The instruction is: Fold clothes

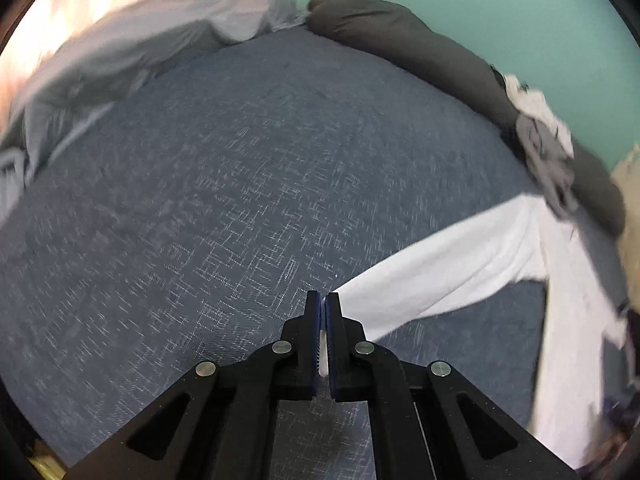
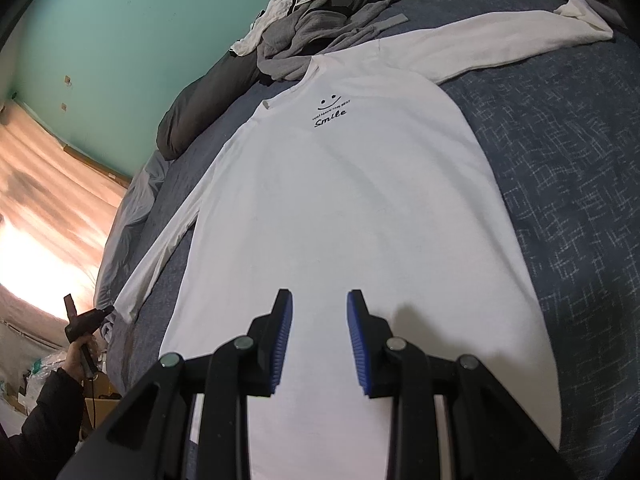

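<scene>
The right hand-held gripper hangs released over the hem end of the white shirt, its blue pads well apart with nothing between them. The shirt lies flat, front up, on the bed, its hem toward the near edge and its collar toward the far edge. A smile print sits below the collar. Bare blue bedspread lies open on both sides of the shirt's body.

The left hand-held gripper is clenched on the cuff of one sleeve, a sliver of white cloth showing between its pads. That sleeve stretches back to the body across the bare bedspread. In the right wrist view the other sleeve reaches toward the far right corner.

Along the far edge lie one dark pillow, one grey garment and one crumpled white one. Pale grey bedding is bunched at the left edge. Behind stands a teal wall, and to the left a sunlit curtain.
</scene>
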A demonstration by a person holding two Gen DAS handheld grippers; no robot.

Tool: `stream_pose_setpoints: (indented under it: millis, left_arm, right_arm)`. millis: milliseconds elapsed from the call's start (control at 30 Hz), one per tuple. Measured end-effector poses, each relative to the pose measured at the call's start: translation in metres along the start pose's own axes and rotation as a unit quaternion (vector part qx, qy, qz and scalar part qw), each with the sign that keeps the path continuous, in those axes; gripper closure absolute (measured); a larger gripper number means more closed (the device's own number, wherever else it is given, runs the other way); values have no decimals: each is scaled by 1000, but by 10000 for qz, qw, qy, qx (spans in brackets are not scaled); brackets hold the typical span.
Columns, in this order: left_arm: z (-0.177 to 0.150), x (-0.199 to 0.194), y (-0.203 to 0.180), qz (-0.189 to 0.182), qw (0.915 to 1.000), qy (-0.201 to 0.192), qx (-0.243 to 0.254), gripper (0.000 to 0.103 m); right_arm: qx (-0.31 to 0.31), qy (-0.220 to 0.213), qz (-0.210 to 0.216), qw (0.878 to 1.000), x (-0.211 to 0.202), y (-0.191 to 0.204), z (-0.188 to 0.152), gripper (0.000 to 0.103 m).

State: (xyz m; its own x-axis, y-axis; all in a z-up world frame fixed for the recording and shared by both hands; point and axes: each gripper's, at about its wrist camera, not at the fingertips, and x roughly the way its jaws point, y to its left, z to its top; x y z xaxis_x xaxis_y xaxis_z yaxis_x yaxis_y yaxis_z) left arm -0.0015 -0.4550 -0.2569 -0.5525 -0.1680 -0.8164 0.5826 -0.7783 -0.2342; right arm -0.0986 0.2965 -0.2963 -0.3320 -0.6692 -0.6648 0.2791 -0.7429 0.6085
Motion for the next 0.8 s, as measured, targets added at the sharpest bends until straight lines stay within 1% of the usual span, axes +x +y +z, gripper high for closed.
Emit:
stream_pose_setpoints:
  millis: [33,67,167,233,267,300,333,433,500,633,733,767,800]
  left_arm:
    - [1,0,6,110,9999,-37,-121,97]
    - [1,0,13,170,9995,-51,-244,95]
    - [-4,0,24,184,9987,-4,-471,93]
    - [-10,2,23,55,9991,73,-413,82]
    - [-13,4,21,-34,9993,138,-356,70]
    - [-16,6,19,-85,9993,183,-313,62]
    - [-19,8,17,-118,9993,215,-282,61]
    - [-26,14,13,-194,9991,306,-216,61]
    - [-27,18,13,-253,9989,286,-277,61]
    - [-22,27,15,-331,9986,211,-355,61]
    - [-18,38,10,-271,9991,267,-206,62]
    - [-18,41,9,-249,9992,284,-141,67]
    - [-17,45,8,-215,9993,300,-77,80]
  right_arm:
    - [7,2,-2,10000,0,0,-1,75]
    - [18,3,3,10000,0,-1,-2,75]
    - [58,8,45,10000,2,0,-4,75]
    - [46,35,54,10000,4,1,-5,75]
    - [40,49,56,10000,6,2,-5,75]
    - [38,58,58,10000,6,2,-4,75]
    - [38,60,61,10000,7,3,-4,75]
    - [49,52,86,9999,7,5,-5,75]
    - [17,50,75,10000,7,7,-4,75]
    - [-11,50,35,10000,6,8,-4,75]
    - [-6,61,-2,10000,6,8,-5,75]
    - [1,71,-15,10000,7,8,-6,75]
    - [9,83,-27,10000,8,7,-6,75]
